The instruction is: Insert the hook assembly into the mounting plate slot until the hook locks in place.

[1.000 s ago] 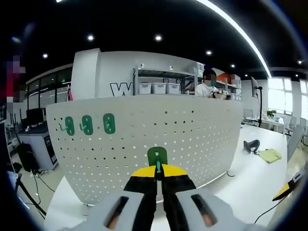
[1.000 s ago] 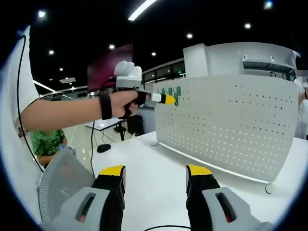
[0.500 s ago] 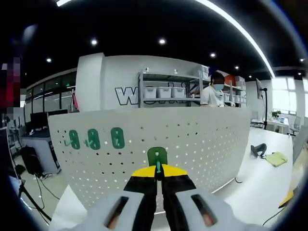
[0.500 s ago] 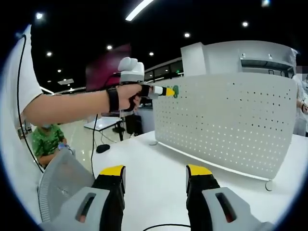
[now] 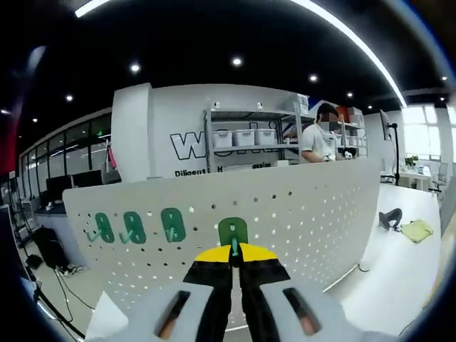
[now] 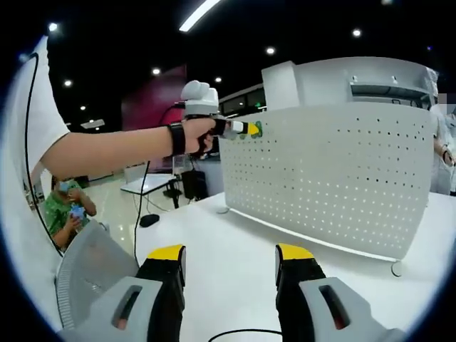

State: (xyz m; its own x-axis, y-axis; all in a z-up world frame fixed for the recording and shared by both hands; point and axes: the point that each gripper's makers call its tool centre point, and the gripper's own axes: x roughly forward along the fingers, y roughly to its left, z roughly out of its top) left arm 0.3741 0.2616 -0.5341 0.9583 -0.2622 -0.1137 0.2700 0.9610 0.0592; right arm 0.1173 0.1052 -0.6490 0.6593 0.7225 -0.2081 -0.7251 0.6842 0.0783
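Across the white desk stands the big white perforated mounting plate, upright and curving along the desk's far side, with rows of small holes over its whole face. Behind it in the left gripper view sits a grey wall with large lettering and a metal shelf carrying pale bins, and a person stands near the shelf. From the right gripper view, a bare forearm with a dark wristband reaches up to the plate's upper left corner, holding the left claw against the panel. In its own view the left claw is closed, its yellow-tipped jaws pinched on the stem of a green hook assembly, whose rounded back sits at the plate's face near the top edge. Three more green hooks hang in a row on the plate to the left of it. The right claw hangs low over the desk, well apart from the plate, jaws spread wide with nothing between them. On the desk's far right lie a dark handheld device and a yellow cloth.
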